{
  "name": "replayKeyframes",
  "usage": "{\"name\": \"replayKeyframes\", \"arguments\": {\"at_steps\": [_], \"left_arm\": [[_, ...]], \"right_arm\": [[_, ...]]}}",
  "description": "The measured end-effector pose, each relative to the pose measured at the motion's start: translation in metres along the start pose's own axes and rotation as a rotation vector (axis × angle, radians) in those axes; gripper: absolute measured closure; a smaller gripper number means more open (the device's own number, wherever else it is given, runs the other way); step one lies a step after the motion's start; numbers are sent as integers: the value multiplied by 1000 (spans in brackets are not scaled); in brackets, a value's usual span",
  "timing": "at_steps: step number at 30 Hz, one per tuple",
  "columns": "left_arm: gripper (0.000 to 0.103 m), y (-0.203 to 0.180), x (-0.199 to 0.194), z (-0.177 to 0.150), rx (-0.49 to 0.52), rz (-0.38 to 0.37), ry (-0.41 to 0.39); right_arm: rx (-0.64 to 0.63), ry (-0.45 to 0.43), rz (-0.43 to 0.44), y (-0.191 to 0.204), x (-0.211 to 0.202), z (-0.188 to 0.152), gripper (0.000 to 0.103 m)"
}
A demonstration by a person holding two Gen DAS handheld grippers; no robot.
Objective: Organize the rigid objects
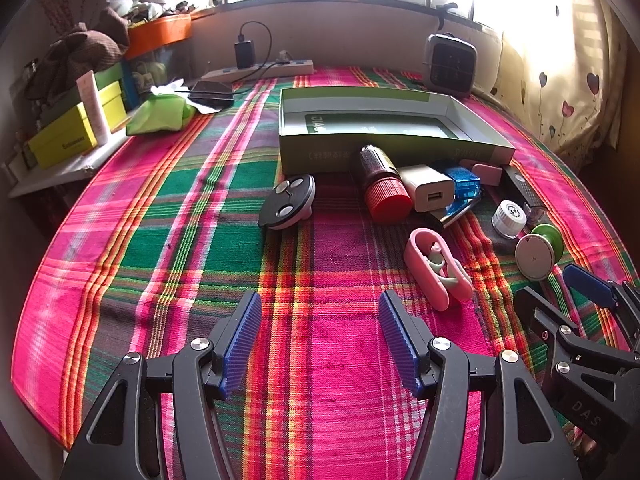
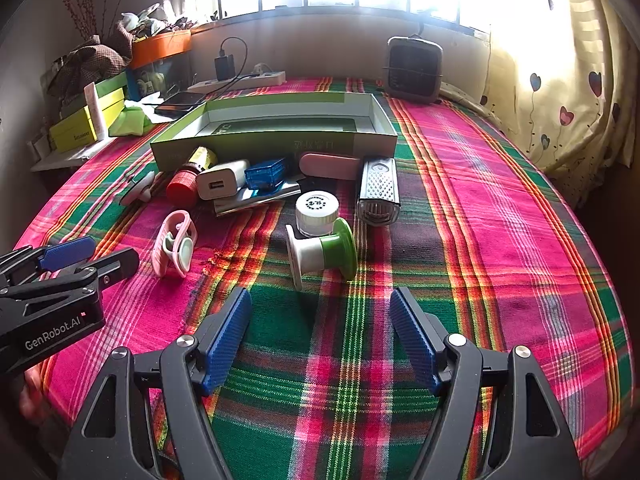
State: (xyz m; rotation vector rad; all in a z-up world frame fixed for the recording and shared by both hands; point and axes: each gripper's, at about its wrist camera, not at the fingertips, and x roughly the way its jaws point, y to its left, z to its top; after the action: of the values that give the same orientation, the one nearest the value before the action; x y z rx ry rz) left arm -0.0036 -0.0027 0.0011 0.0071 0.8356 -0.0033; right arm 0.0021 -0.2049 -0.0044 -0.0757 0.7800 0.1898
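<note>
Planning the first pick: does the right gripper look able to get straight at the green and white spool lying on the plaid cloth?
Probably yes. The green and white spool lies on its side just ahead of the open right gripper, with only bare plaid cloth between them. The white round jar sits close behind it.

In the right wrist view, the open box [image 2: 276, 136] sits at upper centre on the tablecloth [image 2: 480, 240]. Just before its front wall lie a bottle [image 2: 188, 180], a charger [image 2: 222, 184] and a small case [image 2: 266, 172], side by side. Below them stands a jar [image 2: 316, 212], touching the spool [image 2: 322, 250] lying on its side before it. The clip [image 2: 174, 244] lies to their left, the heater [image 2: 414, 70] at upper right.
</note>
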Motion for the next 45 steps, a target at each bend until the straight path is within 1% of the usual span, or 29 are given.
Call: {"name": "replayKeyframes", "arguments": {"at_steps": [12, 24, 34, 42, 45], "left_arm": [[43, 1, 4, -1, 3, -9, 9], [43, 13, 8, 7, -4, -16, 23], [43, 35, 15, 22, -48, -80, 48], [43, 44, 27, 40, -55, -108, 55], [43, 46, 31, 48, -55, -107, 48]], "right_arm": [[5, 8, 1, -1, 5, 3, 31], [9, 12, -2, -2, 6, 4, 31], [15, 31, 12, -6, 12, 12, 31], [13, 52, 22, -5, 21, 20, 31], [11, 58, 23, -6, 23, 23, 31]]}}
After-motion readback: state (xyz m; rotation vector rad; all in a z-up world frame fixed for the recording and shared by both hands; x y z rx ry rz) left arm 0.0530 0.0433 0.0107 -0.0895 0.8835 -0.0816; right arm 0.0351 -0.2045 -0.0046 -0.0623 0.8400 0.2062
